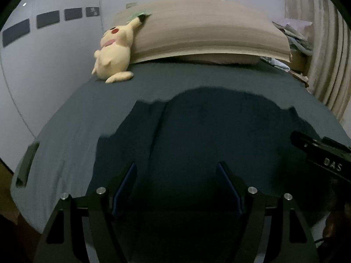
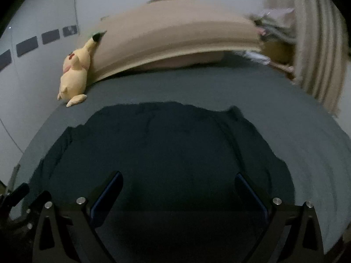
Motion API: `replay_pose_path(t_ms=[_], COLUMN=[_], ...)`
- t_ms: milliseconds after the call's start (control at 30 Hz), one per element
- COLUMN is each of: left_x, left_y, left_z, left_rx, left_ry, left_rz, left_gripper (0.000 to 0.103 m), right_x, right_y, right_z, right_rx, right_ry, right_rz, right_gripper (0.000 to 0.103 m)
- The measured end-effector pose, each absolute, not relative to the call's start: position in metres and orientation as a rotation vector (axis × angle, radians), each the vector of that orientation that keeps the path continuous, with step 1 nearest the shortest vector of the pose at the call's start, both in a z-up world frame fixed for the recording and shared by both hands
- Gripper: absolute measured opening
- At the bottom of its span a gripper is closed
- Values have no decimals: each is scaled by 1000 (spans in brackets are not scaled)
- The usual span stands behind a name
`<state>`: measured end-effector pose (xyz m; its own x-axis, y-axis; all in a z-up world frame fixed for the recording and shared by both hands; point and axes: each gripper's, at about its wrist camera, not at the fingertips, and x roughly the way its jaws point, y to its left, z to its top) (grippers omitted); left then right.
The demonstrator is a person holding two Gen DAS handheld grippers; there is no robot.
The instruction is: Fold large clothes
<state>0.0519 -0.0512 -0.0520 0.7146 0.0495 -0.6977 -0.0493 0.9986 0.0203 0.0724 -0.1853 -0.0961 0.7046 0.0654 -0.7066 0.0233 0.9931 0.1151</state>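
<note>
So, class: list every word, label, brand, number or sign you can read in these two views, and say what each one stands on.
"DAS" – white letters on the black body of the right gripper, seen at the right edge of the left wrist view.
The dark rectangles on the wall: one seems to carry pale marks, too small and blurred to read.
Nothing readable on the plush toy, the dark garment or the headboard.

Open tongs [image 2: 178,179] above dark garment [image 2: 166,144] on grey bed [image 2: 285,100]
</note>
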Motion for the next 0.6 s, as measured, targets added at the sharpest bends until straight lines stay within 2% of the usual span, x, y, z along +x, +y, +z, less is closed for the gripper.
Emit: replay_pose_path(t_ms=[167, 300, 400, 600], left_x=[119, 157, 166, 174], left_y=[-63, -70, -65, -61], left_z=[-61, -89, -107, -124], left_rx=[15, 50, 21, 13], left_ry=[864, 952, 1000, 1043], left_rz=[64, 80, 95, 93], left_gripper=[76, 77, 87, 89], right_x=[139, 166, 175, 185], right_y=[-194, -190, -191, -186], right_z=[-106, -127, -148, -168], right_rx=[118, 68, 69, 49], right_ry=[890, 946, 1001, 1049], right_rz=[-10, -25, -28, -47], right_gripper=[103, 103, 103, 103])
